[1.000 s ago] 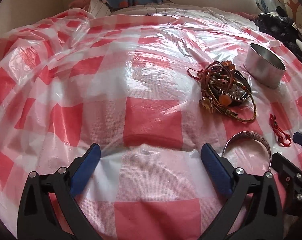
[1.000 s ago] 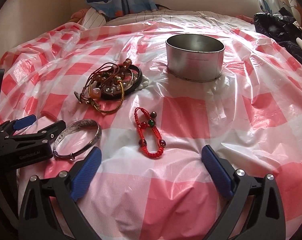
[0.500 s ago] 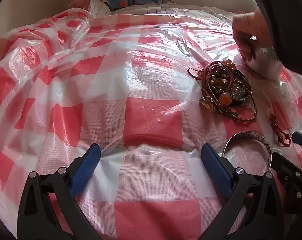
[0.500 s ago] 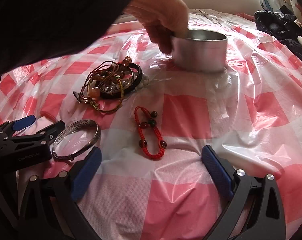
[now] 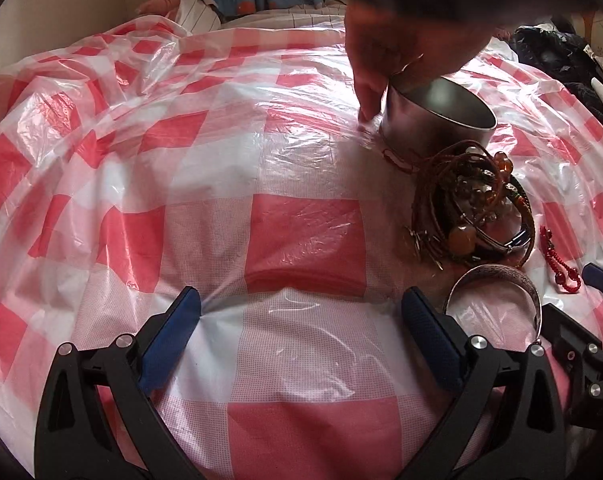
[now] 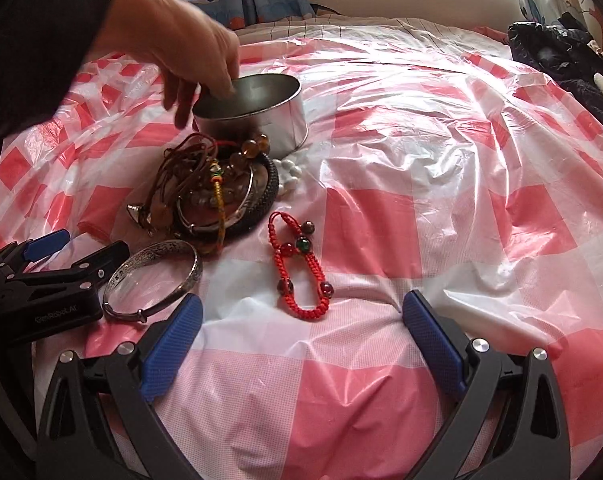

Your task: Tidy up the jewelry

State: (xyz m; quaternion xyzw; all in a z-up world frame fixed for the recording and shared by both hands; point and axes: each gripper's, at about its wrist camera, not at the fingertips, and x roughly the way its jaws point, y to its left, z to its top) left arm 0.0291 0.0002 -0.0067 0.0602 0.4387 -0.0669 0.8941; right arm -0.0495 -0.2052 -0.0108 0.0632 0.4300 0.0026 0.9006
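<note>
**Tin tilted by a bare hand beside the jewelry heap**

The slick checked plastic sheet (image 6: 421,208) is wrinkled over soft bedding, so anything set down could slide. The metal tin (image 6: 257,116) is gripped at its rim by a hand (image 6: 181,48) and tipped against the tangled pile of bracelets (image 6: 217,188); cords could be snagged or beads scattered. The silver bangle (image 6: 153,276) lies just beside the left gripper (image 5: 297,336), the red cord bracelet (image 6: 301,264) ahead of the right gripper (image 6: 301,336). Both grippers are spread wide and empty.
</note>
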